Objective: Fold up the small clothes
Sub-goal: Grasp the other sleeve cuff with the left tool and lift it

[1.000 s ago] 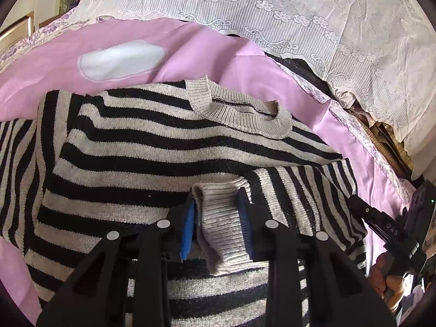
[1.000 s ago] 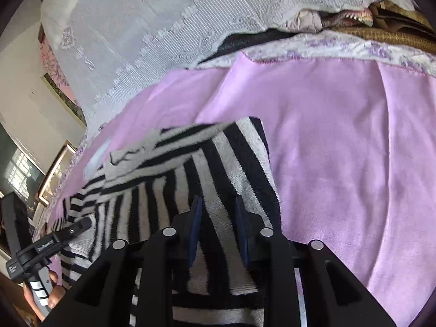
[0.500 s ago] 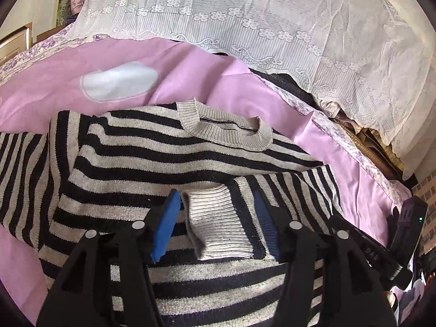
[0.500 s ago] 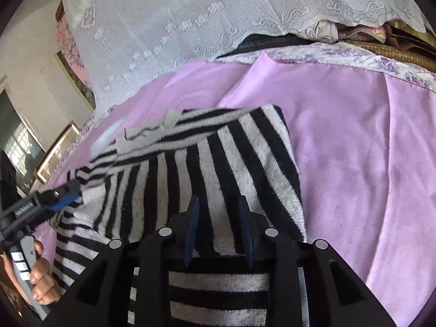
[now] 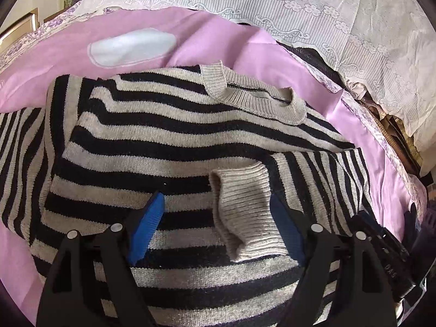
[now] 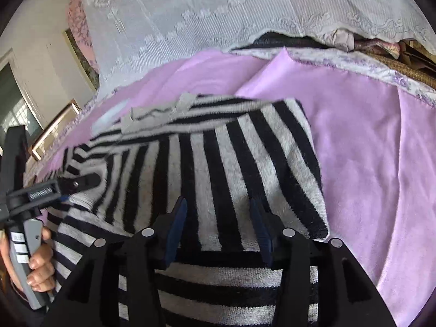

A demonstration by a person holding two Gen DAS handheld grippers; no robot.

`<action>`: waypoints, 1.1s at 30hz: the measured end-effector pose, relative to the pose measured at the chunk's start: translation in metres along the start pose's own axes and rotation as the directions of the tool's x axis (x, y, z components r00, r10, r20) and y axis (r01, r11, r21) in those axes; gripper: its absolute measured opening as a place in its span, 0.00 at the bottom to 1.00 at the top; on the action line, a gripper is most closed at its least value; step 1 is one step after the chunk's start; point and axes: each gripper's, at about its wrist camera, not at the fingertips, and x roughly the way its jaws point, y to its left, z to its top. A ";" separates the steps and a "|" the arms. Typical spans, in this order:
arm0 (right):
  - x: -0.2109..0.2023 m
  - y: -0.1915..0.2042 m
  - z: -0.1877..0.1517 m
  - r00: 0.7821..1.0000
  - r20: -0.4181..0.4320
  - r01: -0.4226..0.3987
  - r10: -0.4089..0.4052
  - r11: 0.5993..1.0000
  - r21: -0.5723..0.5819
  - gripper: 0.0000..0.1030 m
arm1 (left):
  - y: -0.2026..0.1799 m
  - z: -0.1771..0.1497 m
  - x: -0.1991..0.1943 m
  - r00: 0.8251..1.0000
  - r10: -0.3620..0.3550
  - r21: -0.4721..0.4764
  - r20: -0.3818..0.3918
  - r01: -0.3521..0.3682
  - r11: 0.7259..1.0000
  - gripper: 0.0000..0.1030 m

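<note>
Left wrist cam, going L to R: pink sheet (image 5: 41,62) covers the bed, w/ a white patch (image 5: 130,47) near the top left. The sweater (image 5: 163,141), black & grey stripes, lies flat on the sheet and fills most of the view. Its left sleeve (image 5: 19,147) runs off to the left edge. Grey collar (image 5: 256,100) sits at the far end, top center-right. Right sleeve (image 5: 321,179) is folded in across the body, and its grey cuff (image 5: 245,212) rests on the chest stripes.

Left claw (image 5: 218,229) is spread wide, jaws have just been opening. The cuff lies between the blue pads (image 5: 147,223) but nearer the right one, maybe just brushing it; the left pad is well clear. Not gripped afaict. Lace cloth (image 5: 299,5) hangs along the back, and the other tool's black body shows at the far right edge.

Right wrist cam, L to R: a hand (image 6: 38,264) holds the left claw's handle at the left edge, tip over the sweater. The folded sleeve panel (image 6: 245,169) has stripes running away from the cam, its right edge lying on pink sheet. Right claw (image 6: 218,231) is about half open, jaws also just been opening, pads (image 6: 175,226) either side of the stripes w/ nothing pinched. More bare sheet to the right, lace behind.
</note>
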 end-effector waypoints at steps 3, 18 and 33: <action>-0.001 0.000 -0.001 1.000 0.012 -0.022 0.022 1.000 -0.001 0.53 | -0.002 -0.001 -0.005 1.000 0.014 0.006 0.004 -0.014 1.000 0.75; -0.005 -0.004 -0.003 0.994 0.035 -0.102 0.102 0.995 0.019 0.65 | 0.270 -0.055 -0.136 0.954 0.156 -0.550 0.258 0.012 0.835 0.90; -0.037 0.166 -0.038 0.968 0.087 -0.226 0.234 0.970 -0.093 0.80 | 0.353 -0.012 -0.106 0.966 0.087 -0.601 0.244 0.080 0.795 0.87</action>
